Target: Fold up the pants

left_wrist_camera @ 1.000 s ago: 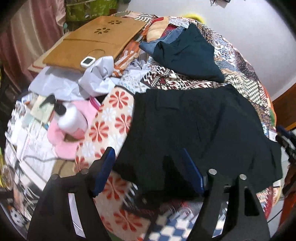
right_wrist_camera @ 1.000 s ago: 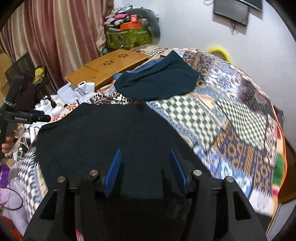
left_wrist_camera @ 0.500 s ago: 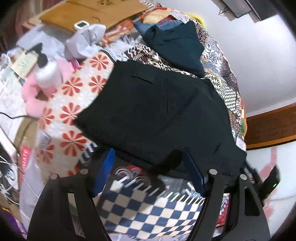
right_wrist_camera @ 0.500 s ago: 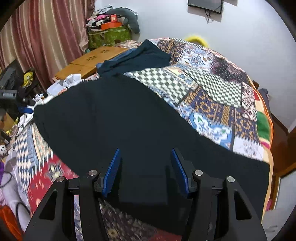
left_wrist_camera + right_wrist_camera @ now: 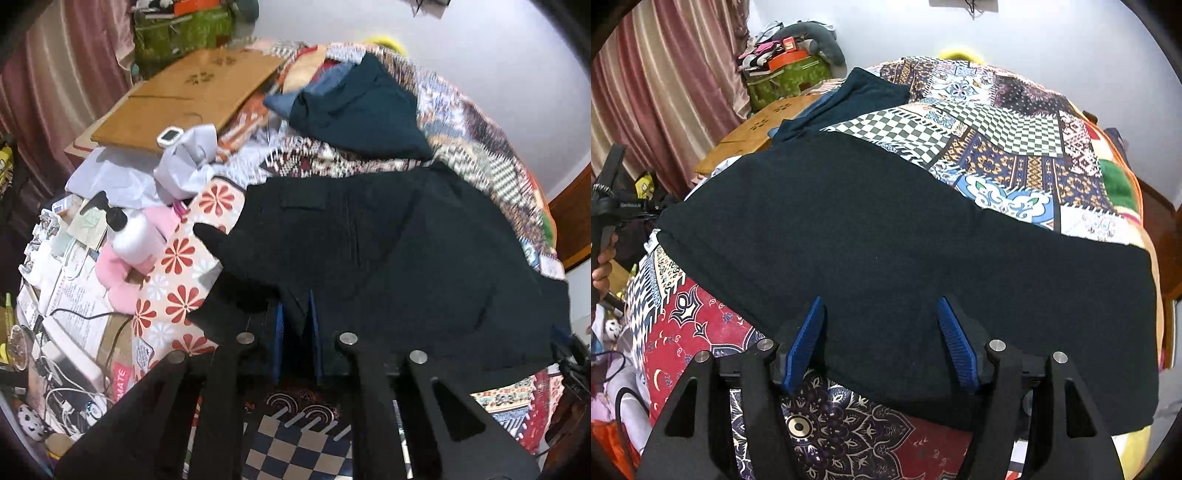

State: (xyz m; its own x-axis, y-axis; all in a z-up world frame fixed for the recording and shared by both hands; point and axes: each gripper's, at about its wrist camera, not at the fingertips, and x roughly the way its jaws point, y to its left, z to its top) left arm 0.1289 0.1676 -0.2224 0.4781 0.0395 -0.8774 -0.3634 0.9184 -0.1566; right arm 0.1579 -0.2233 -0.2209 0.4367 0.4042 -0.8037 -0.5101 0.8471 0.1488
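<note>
The black pants (image 5: 399, 266) lie spread flat across the patchwork bed cover (image 5: 295, 450). In the left wrist view my left gripper (image 5: 297, 314) is shut on the near edge of the pants at their waist end, and a corner of cloth sticks up to its left. In the right wrist view the pants (image 5: 886, 236) stretch from left to right. My right gripper (image 5: 882, 332) is open, its blue pads standing either side of the pants' near edge.
A dark teal folded garment (image 5: 362, 110) lies at the far end of the bed. A wooden board (image 5: 192, 96), white cloth (image 5: 184, 166), a white bottle (image 5: 136, 236) and cables clutter the left side. A wall stands behind the bed.
My left gripper has closed on the near edge of the pants and lifted a corner. My right gripper stays open and has moved a little closer to the pants' near edge.
</note>
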